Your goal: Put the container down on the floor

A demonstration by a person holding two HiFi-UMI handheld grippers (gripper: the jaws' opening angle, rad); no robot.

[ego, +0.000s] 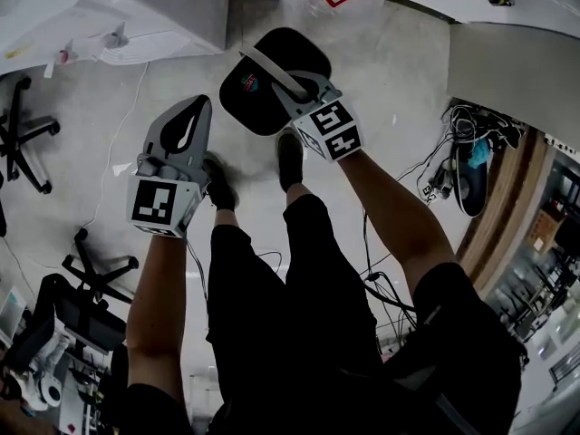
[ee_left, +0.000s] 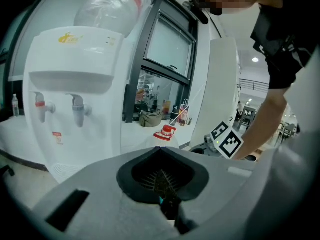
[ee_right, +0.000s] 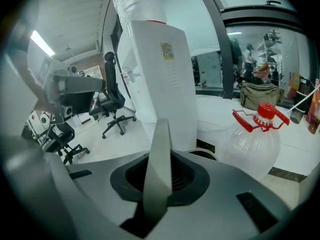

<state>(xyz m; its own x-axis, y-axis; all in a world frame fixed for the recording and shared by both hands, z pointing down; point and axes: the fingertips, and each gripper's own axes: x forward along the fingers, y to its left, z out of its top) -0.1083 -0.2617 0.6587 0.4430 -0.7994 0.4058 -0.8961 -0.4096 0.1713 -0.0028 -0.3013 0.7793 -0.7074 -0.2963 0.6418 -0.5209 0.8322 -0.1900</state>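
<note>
Above the floor (ego: 381, 71), ahead of my shoes (ego: 290, 157), the container (ego: 272, 107) hangs clear, not yet set down. It's a dark oval tub w/ a grey strap handle (ee_right: 159, 169) across its top.

1. Right gripper (ego: 304, 93): jaws pinch the handle. In the right gripper view the strap runs straight up through the mouth, clamped both sides. Grip is on the strap, not the body, so the tub swings below and stays roughly level while carried.
2. Left gripper (ego: 195, 107): jaws pressed together, nothing between them; the left gripper view shows only a thin seam at the tip. It hangs beside the tub, apart from it, prob. kept free as a spare steadying point.
3. Surroundings: water dispenser (ee_left: 75, 84) and a clear jug w/ red cap (ee_right: 257, 134) stand ahead; cables (ego: 426, 170) lie on the floor to the right.

Judgement: lowering step is in hand. Req. next: bring the base flat to bare floor, away from the cables, before the jaws let go. Risk: tub tips if released early.
</note>
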